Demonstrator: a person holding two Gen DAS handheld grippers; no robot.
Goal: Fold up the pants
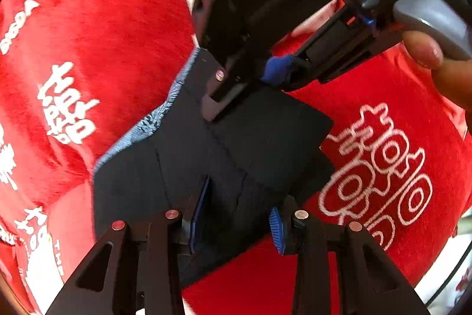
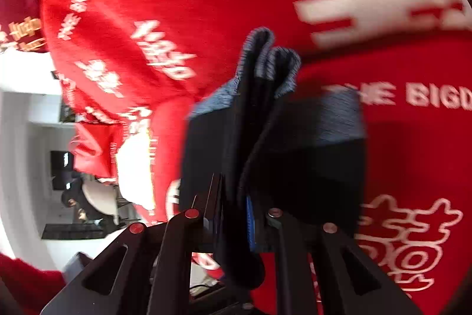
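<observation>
Red plush printed blanket (image 1: 112,28) is carrying the dark folded pants (image 1: 212,155) at centre frame, left gripper (image 1: 236,222) hovering spread, right gripper (image 2: 234,223) pinching a bunched fold that risks slipping out crooked.

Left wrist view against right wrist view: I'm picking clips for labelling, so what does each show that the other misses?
Only the left wrist view shows the right gripper from outside, a bare hand, and the open left gripper over the flat folded part. Only the right wrist view shows the grey-blue waistband bunched upright and a room behind. Both show the dark pants and the red printed blanket.
</observation>
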